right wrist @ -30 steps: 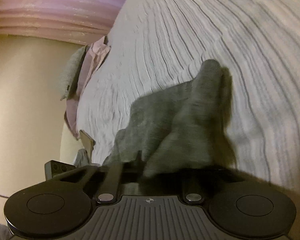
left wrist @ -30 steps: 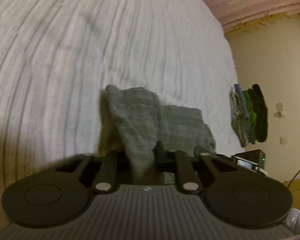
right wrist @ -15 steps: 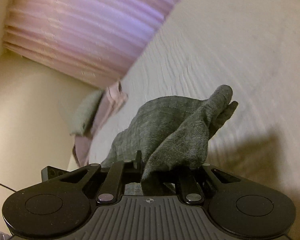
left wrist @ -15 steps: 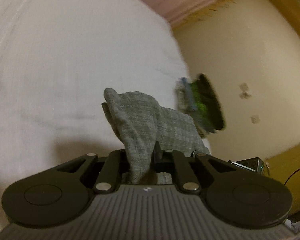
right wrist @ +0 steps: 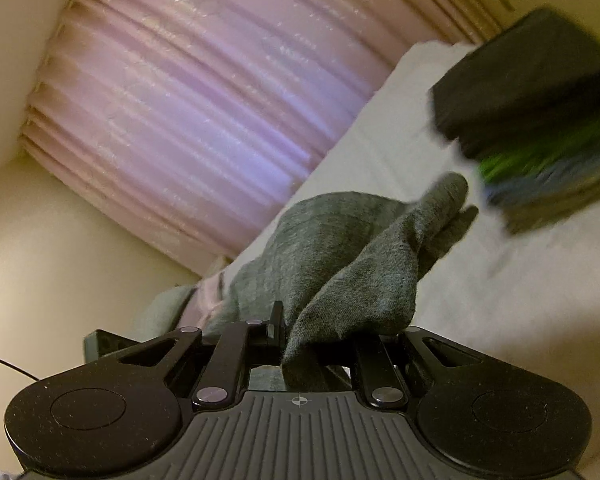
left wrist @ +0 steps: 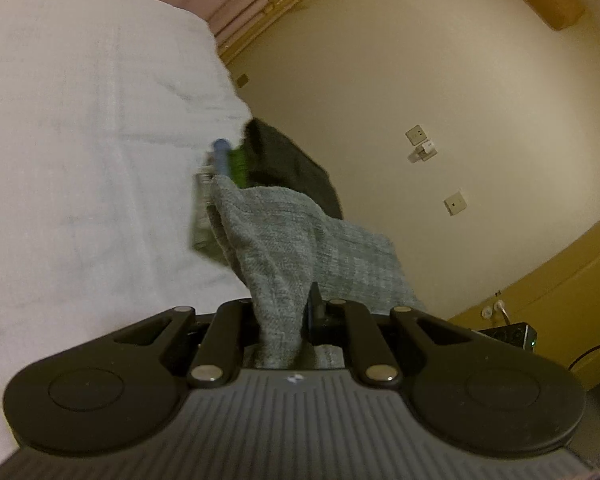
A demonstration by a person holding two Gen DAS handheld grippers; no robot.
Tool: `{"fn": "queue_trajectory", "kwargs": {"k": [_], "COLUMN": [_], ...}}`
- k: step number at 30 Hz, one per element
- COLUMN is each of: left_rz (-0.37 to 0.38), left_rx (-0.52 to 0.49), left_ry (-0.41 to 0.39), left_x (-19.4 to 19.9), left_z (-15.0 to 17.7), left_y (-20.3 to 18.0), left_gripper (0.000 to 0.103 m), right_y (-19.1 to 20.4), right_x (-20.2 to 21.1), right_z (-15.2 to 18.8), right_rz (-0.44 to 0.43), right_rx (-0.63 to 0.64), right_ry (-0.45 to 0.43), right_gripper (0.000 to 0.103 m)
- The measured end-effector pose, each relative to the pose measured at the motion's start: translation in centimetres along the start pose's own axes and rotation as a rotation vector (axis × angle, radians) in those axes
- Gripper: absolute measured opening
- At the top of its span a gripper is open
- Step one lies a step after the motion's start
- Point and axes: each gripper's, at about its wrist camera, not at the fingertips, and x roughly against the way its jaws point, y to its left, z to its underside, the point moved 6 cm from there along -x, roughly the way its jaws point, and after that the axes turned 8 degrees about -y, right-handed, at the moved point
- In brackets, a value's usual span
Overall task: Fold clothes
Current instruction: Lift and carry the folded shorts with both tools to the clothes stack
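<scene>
A white bed (left wrist: pixel 80 160) fills the left side, its far edge meeting pink pleated curtains (right wrist: pixel 188 100). Beyond it stands a cream wall (left wrist: pixel 440 60) with two wall sockets (left wrist: pixel 416 135), above a yellow-brown floor (left wrist: pixel 572 280) in dim, warm light.

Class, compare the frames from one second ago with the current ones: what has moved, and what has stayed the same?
Both grippers have carried the grey cloth up off the white bed and toward the stack of folded clothes at the bed's edge, which now looms much nearer. One second ago the cloth hung close over the bedding. Unchanged: the left gripper and right gripper stay clamped on the cloth, and the stack sits where it was.
</scene>
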Motion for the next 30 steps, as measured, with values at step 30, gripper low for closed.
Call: {"fn": "queue_trajectory", "kwargs": {"k": [30], "left_rz": [-0.108], "left_rx": [-0.159], "left_ry": [0.09], "left_x": [-35.1], "left_z": [-13.2], "left_y": [-2.8], "left_gripper": [0.009], "right_y": [-21.8], "right_x": [-8.2], "right_z": [-27.3], "right_rz": [0.215], "right_rx": [-0.039], "right_ry": [-0.018], "right_gripper": [0.011]}}
